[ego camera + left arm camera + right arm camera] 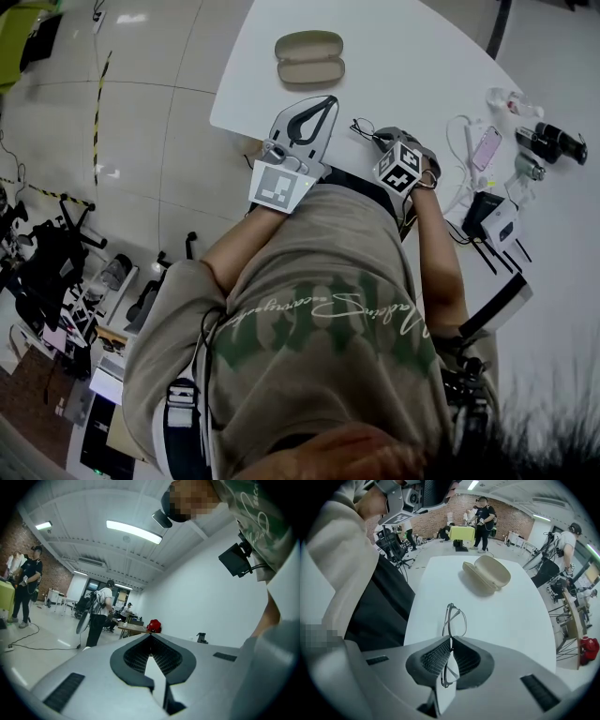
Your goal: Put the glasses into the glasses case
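While the right gripper (pixel 450 639) pinches the glasses (pixel 451 618) at lower centre | left gripper (pixel 151 635) jaws pressed together, empty | glasses case (pixel 486 575), lid raised, upper centre on white table (pixel 506 620)

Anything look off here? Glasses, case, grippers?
Nothing stands out. The glasses are clamped edge-on in the right gripper, the glasses case lies open and empty on the table, and the left gripper, jaws shut on nothing, points off into the room.
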{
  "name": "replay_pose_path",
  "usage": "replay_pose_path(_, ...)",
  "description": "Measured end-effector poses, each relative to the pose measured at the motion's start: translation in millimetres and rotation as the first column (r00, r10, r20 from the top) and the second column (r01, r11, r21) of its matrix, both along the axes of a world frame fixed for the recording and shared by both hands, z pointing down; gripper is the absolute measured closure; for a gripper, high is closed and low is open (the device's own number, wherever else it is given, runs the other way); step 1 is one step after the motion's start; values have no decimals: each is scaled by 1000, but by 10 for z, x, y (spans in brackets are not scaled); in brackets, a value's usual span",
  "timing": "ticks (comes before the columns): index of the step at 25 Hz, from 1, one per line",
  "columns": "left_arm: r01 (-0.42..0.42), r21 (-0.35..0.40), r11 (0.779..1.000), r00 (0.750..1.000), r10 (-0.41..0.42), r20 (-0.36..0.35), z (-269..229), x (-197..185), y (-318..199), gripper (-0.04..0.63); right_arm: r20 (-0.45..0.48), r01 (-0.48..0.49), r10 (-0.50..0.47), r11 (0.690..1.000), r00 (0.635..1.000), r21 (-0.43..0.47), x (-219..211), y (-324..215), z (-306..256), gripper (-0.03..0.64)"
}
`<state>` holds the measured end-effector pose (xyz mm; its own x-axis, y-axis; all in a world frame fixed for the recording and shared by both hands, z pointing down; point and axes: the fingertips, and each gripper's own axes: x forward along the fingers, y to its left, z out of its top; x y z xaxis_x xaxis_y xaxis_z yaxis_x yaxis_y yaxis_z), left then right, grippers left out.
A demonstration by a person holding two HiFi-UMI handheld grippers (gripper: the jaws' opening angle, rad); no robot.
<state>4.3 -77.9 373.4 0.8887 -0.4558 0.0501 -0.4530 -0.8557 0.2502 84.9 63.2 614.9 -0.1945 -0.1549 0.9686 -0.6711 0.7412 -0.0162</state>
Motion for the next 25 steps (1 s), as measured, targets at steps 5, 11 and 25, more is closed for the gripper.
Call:
replay_pose_path(5,-15,-15,1000,1000,15,4,51,-96,-80,589,-7,12,-12,1000,1000,-14,-89,-68,23,586)
replay_pose_path(11,-39,-15,999,999,39,10,98,-199,-204,589,-12,23,-23,1000,1000,-17,-197,-214,47,586)
replay_pose_path(25,-40,-32,999,999,41,13,177,-326,-353,589,-1,49,-49,998,999,-30,-363,-423,64,586)
